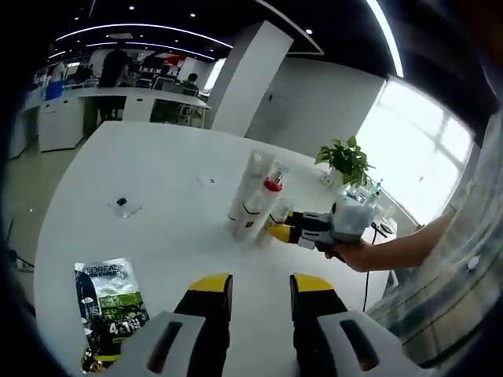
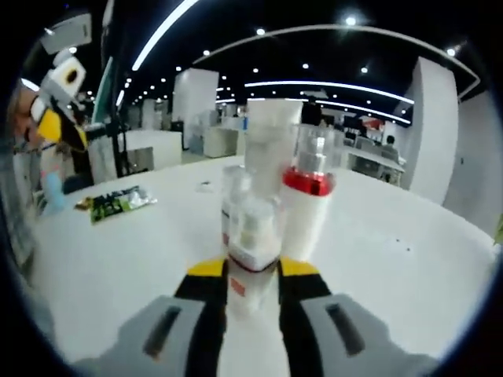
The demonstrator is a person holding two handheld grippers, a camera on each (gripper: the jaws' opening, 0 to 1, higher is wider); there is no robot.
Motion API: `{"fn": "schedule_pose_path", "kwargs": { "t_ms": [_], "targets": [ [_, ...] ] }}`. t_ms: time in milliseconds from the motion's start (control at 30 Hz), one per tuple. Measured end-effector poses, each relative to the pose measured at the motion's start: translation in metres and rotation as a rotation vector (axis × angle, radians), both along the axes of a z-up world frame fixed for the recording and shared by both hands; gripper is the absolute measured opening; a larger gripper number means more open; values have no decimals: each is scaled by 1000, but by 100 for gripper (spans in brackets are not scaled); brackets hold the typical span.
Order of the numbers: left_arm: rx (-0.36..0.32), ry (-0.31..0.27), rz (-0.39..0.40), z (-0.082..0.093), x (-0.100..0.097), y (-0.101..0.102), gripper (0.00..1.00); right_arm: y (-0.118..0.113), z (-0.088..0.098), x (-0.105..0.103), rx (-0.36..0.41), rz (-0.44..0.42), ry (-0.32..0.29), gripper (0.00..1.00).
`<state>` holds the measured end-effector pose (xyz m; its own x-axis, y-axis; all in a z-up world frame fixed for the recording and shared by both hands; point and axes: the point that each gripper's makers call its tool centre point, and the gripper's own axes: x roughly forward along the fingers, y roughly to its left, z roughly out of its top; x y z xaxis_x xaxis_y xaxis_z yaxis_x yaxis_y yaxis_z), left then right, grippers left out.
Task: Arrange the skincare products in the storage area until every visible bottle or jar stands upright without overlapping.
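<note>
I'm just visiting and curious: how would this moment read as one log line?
right gripper: shut on small clear bottle | red-collared bottle: upright beside it | left gripper: open, holding nothing | sachet: flat on table

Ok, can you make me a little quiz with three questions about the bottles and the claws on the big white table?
1. Where does the green and black sachet lie?
A. flat on the round white table
B. on top of a bottle
C. between the right claw's jaws

2. What colour is the band round the neck of the white bottle?
A. blue
B. red
C. green

3. What is the right claw doing?
A. hanging open above a bare floor
B. closing round a small clear white-capped bottle
C. holding the potted green plant

Answers:
1 A: the green and black sachet lies flat on the round white table.
2 B: the white bottle wears a red band.
3 B: the right claw has the small clear white-capped bottle between its jaws.
</note>
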<state>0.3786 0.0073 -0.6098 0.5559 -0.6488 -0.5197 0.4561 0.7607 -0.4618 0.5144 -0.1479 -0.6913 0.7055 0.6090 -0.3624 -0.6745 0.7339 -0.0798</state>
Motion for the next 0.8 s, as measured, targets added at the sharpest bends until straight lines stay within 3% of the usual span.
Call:
{"fn": "schedule_pose_path", "kwargs": {
  "t_ms": [233,333,800],
  "targets": [
    [5,1,-7,-1,-3,-1,30,-5,-11,-2,54,-72,116,27],
    [2,0,-11,-2,-5,-1,30,-2,-7,0,71,-71,102,22],
    [6,15,-18,-7,-6,-2,30,-4,-6,15,39,-104,116,22]
  ]
}}
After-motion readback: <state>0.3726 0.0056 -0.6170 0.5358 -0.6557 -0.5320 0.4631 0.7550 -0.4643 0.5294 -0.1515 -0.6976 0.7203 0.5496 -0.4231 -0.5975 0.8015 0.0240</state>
